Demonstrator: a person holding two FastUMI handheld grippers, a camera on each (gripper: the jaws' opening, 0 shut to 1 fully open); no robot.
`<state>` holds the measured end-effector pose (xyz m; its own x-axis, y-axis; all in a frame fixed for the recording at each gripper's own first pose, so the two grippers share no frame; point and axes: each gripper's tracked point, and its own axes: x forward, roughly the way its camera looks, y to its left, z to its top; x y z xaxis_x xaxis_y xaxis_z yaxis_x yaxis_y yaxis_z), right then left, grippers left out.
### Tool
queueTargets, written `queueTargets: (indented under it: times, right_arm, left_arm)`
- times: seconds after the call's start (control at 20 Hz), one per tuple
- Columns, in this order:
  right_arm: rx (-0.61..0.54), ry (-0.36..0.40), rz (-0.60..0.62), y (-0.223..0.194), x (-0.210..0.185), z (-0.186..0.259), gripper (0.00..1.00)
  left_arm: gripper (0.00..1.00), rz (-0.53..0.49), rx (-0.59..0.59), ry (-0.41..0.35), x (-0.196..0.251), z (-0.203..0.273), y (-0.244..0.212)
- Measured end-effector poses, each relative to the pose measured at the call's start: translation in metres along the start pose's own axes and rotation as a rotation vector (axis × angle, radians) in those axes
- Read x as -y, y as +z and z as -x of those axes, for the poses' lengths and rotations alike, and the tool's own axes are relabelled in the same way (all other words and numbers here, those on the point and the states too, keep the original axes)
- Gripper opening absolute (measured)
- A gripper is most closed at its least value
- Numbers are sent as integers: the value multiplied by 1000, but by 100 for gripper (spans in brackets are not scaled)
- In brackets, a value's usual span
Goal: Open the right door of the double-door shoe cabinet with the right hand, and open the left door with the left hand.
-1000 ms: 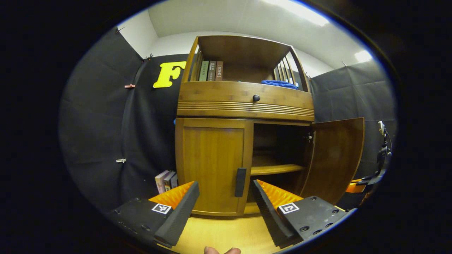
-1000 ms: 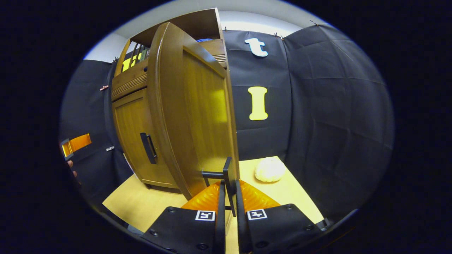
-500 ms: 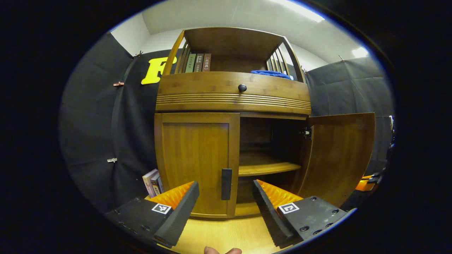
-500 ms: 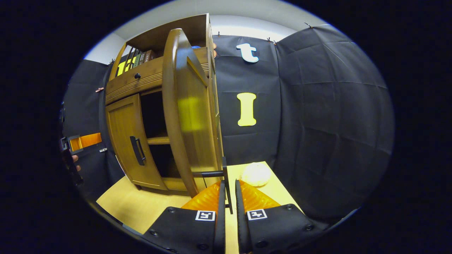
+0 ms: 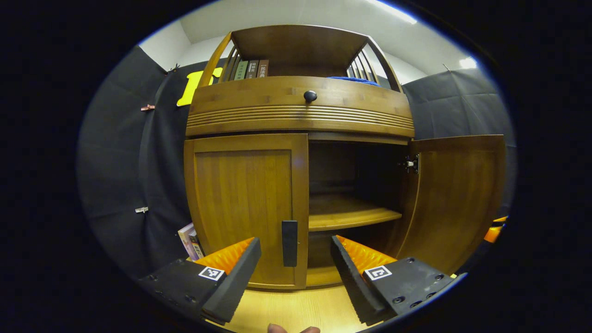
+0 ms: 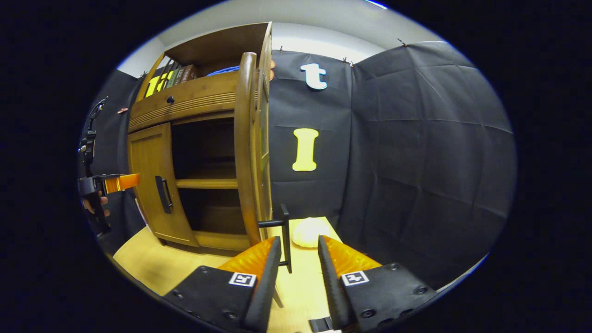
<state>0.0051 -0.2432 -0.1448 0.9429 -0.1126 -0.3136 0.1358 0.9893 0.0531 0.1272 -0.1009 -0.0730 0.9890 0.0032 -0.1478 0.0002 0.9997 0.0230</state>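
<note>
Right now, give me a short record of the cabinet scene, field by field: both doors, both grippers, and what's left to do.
right door: swung wide open, shelf inside exposed
right door handle: between the right gripper's fingers, not clamped
right gripper: open, jaws parted around the handle
left door: closed
left door handle: black bar, untouched
left gripper: open, lined up in front of the left door handle, not on it yet
top shelf: books and a blue cloth
remaining: left door not yet opened
</note>
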Motion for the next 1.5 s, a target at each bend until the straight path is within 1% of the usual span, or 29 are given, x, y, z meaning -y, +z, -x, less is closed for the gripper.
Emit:
queueTargets:
  times: [0.1,0.2,0.25,0.3,0.35,0.4,0.45,0.5,0.55,0.6,0.65,0.7,0.8,0.85,0.9,0.95,1.0,1.05,1.1,1.15,1.4,1.45,1.5]
  right_arm:
    - [50,-46,-9,15,11,10,75]
    - [89,-63,-17,27,14,20,94]
    - [95,-68,-12,30,14,25,97]
    - [97,-66,-14,31,15,30,97]
    - [95,-52,-29,32,14,34,96]
    - [92,-51,-45,34,14,41,92]
    - [101,-57,-58,38,15,47,93]
    - [118,-63,-66,43,16,52,98]
    - [134,-69,-64,46,15,57,98]
    - [144,-76,-55,48,14,60,100]
    - [148,-80,-45,49,13,60,100]
    - [151,-80,-34,49,12,60,97]
    - [144,-80,-31,49,11,65,100]
    - [141,-81,-33,50,11,67,98]
    - [141,-83,-32,50,10,69,93]
    - [143,-85,-28,50,8,73,93]
    - [144,-86,-20,48,5,78,93]
    - [143,-87,-12,47,3,82,97]
    - [142,-85,-7,47,2,83,97]
    - [144,-81,-5,49,-2,83,92]
    - [177,-37,15,61,-33,85,93]
    - [182,-25,18,63,-41,85,98]
    - [186,-12,19,63,-49,85,98]
  left_arm:
    - [94,9,-5,1,-1,-14,-4]
    - [92,13,-12,2,-3,-29,-10]
    - [87,11,-17,1,-3,-37,-13]
    - [86,11,-24,0,-3,-47,-17]
    - [82,16,-28,-1,-3,-56,-19]
    - [81,24,-34,1,-5,-65,-23]
    - [78,33,-40,6,-6,-74,-25]
    - [77,38,-48,10,-7,-83,-29]
    - [75,42,-57,11,-8,-92,-32]
    - [74,44,-67,12,-9,-101,-38]
    - [71,47,-74,15,-10,-109,-41]
    - [71,51,-79,19,-10,-117,-45]
    - [68,60,-90,25,-12,-128,-51]
    - [65,58,-97,22,-11,-131,-55]
    - [63,50,-103,24,-12,-136,-57]
    - [53,37,-106,46,-17,-139,-58]
    - [45,35,-105,42,-16,-138,-57]
    - [37,33,-107,43,-16,-138,-58]
    - [36,26,-108,42,-16,-138,-59]
    - [35,17,-115,43,-17,-137,-60]
    - [33,23,-131,26,-16,-131,-58]
    - [32,24,-132,18,-16,-130,-56]
    - [32,22,-134,11,-16,-129,-56]
